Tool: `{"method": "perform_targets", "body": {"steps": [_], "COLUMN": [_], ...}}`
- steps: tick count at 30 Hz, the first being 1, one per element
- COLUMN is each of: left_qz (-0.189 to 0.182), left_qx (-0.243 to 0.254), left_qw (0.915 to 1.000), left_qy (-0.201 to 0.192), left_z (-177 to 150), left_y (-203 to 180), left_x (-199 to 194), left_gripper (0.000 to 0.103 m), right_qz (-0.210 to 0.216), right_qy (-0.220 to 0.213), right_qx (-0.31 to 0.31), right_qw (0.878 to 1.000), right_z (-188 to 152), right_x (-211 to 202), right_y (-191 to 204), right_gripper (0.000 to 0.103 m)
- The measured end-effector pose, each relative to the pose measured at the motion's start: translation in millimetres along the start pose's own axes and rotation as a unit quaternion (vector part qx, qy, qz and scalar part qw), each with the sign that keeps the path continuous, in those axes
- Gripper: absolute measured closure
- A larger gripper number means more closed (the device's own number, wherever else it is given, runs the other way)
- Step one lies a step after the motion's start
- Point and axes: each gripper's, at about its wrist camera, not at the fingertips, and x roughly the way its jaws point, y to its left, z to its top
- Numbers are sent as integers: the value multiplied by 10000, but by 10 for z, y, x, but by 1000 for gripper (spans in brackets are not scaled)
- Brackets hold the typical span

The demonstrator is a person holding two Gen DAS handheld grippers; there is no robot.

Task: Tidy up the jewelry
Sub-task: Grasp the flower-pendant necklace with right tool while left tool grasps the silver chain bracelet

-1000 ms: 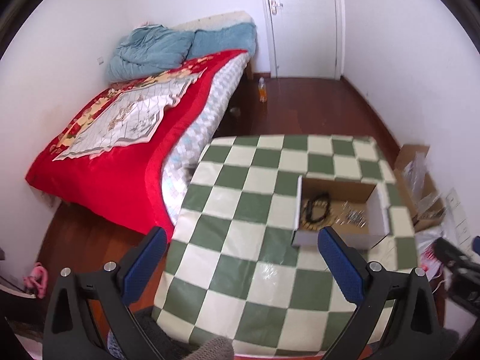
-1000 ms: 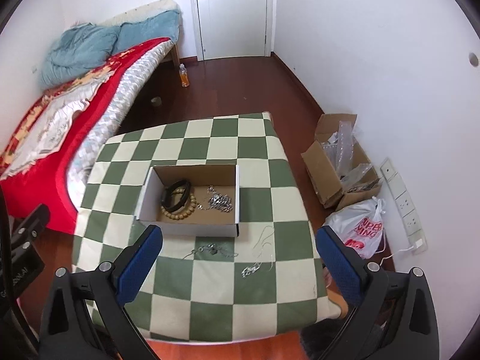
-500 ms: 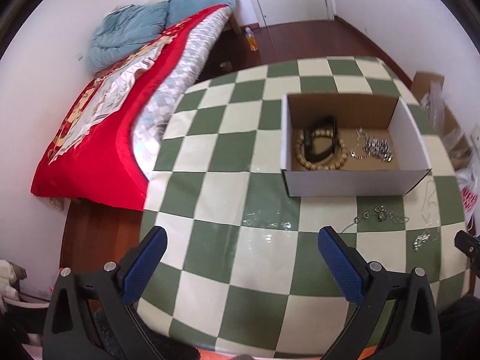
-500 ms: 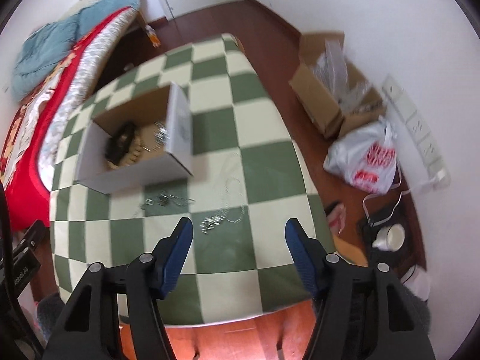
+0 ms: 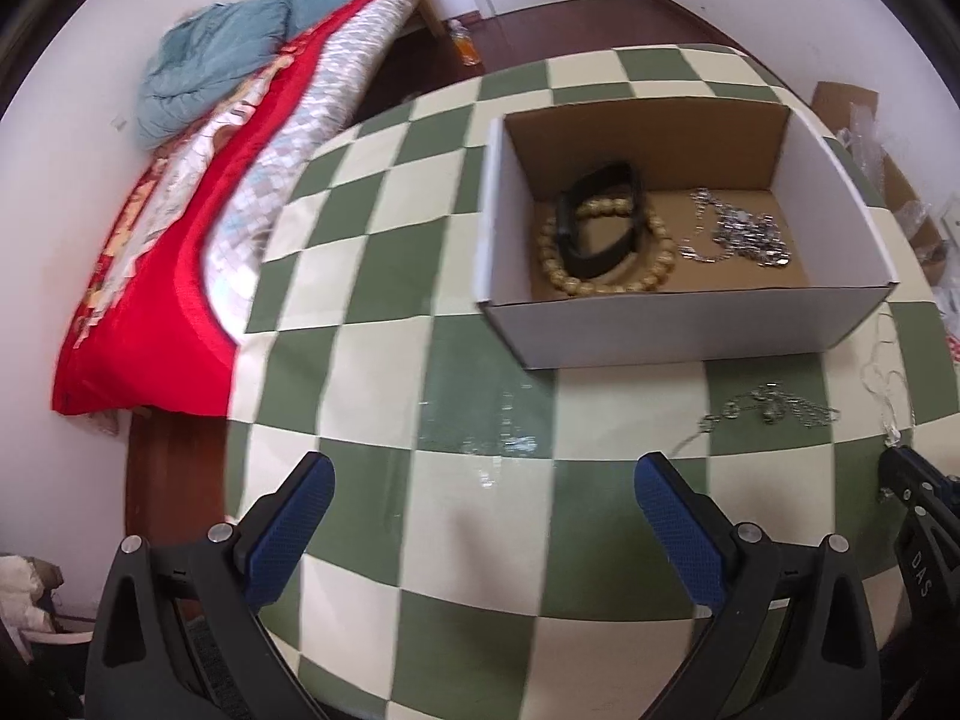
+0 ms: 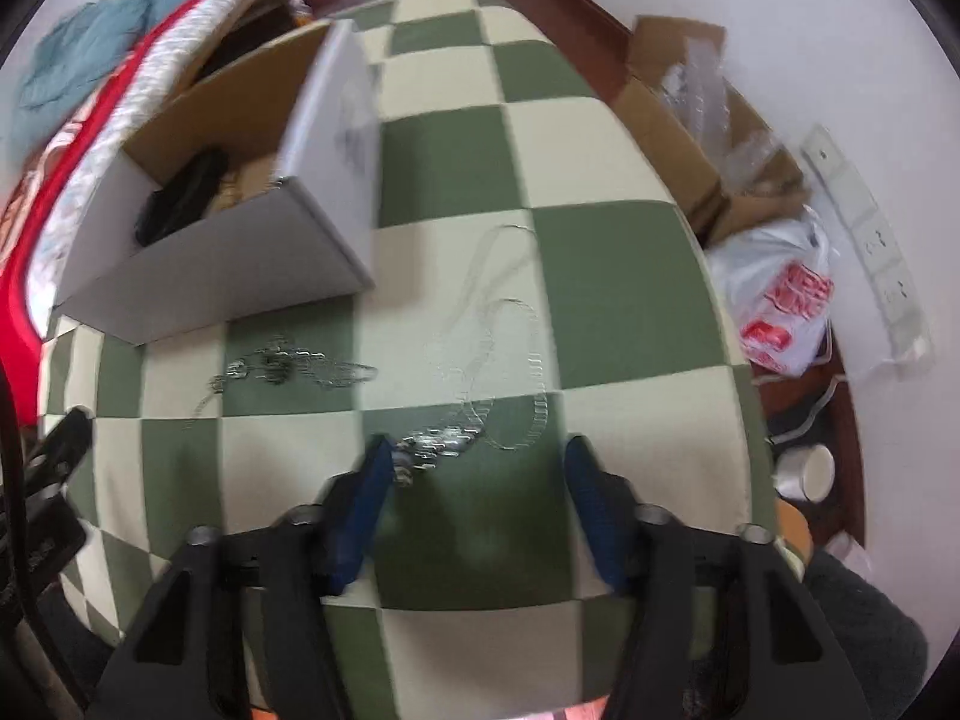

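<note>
Both grippers are black plastic with silver screws and textured blue pads on their fingers (image 5: 288, 531).

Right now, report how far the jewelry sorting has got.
Done: wooden bead bracelet, black band and a silver chain lie in the cardboard box. In hand: right tool, jaws closing, straddles a silver necklace, not gripped. Left: another chain on the checkered cloth.

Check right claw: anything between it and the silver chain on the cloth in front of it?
Nothing visible. The right claw has just been closing; its jaws stand apart over the bare checkered cloth, with the silver chain lying at its left fingertip. The box sits clear, off to the left.
</note>
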Motion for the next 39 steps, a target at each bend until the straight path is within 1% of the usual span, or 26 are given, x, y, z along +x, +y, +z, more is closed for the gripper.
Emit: {"method": "perform_targets", "body": {"steps": [1,3,4,6,7,8,10,15,18,19,20,23,24,25,26,27,29,33,39], "left_qz": [-142,-463,-655,-926,-1077,-1167,-1277,-1428,-1440,-1427,-1428,-1411,-1419,-1429,-1493,-1542,-1531,-1482,-1383], "left_qx": [13,14,0,-36,-57,-64,-38,-66,-79,-79,-70,-48,-45,-41,-65,-69,-36,-34,-64], "left_qw": [9999,9988,9977,9952,9935,9923,9905,9880,9874,9876,9875,9873,9872,9869,9862,9854,9859,9867,9880], "left_qy": [23,125,190,303,368,419,507,588,644,656,662,723,733,742,715,714,671,671,685], "left_z": [11,33,41,51,60,69,87,141,176,187,195,219,229,234,235,245,268,249,52], "left_y": [-27,-95,-137,-231,-288,-346,-463,-681,-805,-844,-877,-951,-974,-995,-1000,-1012,-1029,-1005,-824], "left_x": [8,28,42,60,74,90,123,149,182,191,198,244,258,270,267,274,276,295,240], "left_gripper": [1,1,1,1,3,7,13,14,14,18,24,31,38,51,58,63,93,93,93], "right_qz": [87,243,270,326,340,356,425,569,633,648,651,649,632,624,624,624,628,624,590], "right_qy": [-14,11,29,50,62,69,103,183,230,244,252,291,302,309,316,327,341,343,331], "right_qx": [18,146,227,400,487,550,705,882,888,882,900,838,790,755,737,714,689,705,708], "right_qw": [10000,9996,9994,9987,9982,9978,9965,9943,9938,9937,9935,9939,9944,9947,9948,9950,9951,9950,9952], "right_z": [0,2,-2,-22,-32,-43,-71,-127,-135,-127,-121,-99,-95,-84,-76,-71,-50,-34,-35], "right_x": [-7,-24,-35,-57,-73,-81,-97,-113,-117,-113,-109,-75,-76,-64,-57,-57,-50,-49,-45], "right_y": [-13,-88,-146,-263,-324,-366,-470,-618,-651,-658,-666,-696,-683,-689,-693,-692,-693,-702,-682], "right_gripper": [97,97,97,98,98,98,98,98,97,98,98,98,97,97,97,97,97,97,97]}}
